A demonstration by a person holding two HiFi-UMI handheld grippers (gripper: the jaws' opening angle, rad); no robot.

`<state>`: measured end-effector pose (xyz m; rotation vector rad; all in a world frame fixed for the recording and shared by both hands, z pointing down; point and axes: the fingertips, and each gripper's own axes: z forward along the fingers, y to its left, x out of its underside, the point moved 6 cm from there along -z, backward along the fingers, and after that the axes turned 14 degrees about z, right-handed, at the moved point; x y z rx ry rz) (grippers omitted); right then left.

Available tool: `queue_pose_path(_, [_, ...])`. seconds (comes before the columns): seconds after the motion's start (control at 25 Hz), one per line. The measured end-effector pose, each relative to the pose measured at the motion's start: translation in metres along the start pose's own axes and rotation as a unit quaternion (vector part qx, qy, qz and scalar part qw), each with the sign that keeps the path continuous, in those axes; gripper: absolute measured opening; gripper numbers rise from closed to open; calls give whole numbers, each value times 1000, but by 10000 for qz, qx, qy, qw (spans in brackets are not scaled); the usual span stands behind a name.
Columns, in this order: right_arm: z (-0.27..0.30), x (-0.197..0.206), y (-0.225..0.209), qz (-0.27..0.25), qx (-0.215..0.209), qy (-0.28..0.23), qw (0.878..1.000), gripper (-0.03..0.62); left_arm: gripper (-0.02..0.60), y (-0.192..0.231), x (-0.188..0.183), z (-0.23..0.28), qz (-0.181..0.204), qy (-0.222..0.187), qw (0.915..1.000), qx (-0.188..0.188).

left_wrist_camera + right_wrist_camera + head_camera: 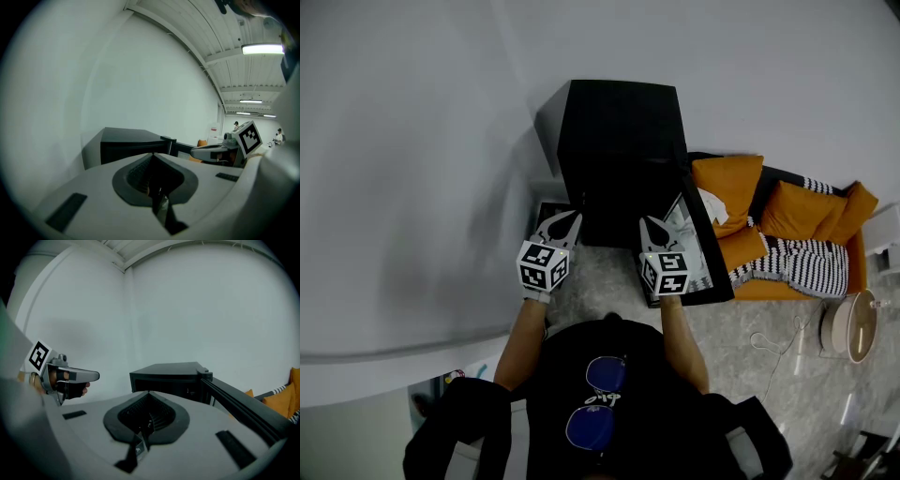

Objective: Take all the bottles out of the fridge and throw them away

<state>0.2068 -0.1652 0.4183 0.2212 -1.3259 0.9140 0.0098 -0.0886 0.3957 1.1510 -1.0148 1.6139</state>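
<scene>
A black mini fridge (619,150) stands against the white wall, with its door (705,246) swung open to the right. Its inside is dark, and no bottles show in any view. My left gripper (568,217) hovers just before the fridge's left front corner, jaws shut and empty. My right gripper (651,223) is level with it, in front of the opening beside the door, also shut and empty. The left gripper view shows the fridge (126,143) ahead and the right gripper (211,151) alongside. The right gripper view shows the fridge (168,378), its door edge (239,405) and the left gripper (91,376).
An orange sofa (787,217) with striped cushions (797,258) sits right of the fridge door. A round pale device (848,326) and a loose cable (773,345) lie on the grey floor at the right. A white wall runs along the left.
</scene>
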Motion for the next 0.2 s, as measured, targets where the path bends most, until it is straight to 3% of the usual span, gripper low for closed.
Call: queue_pose_path(0.2, [5,-4,1,-2,4,-26,10000,8,2,5,-2,2,-1,2,10000,7])
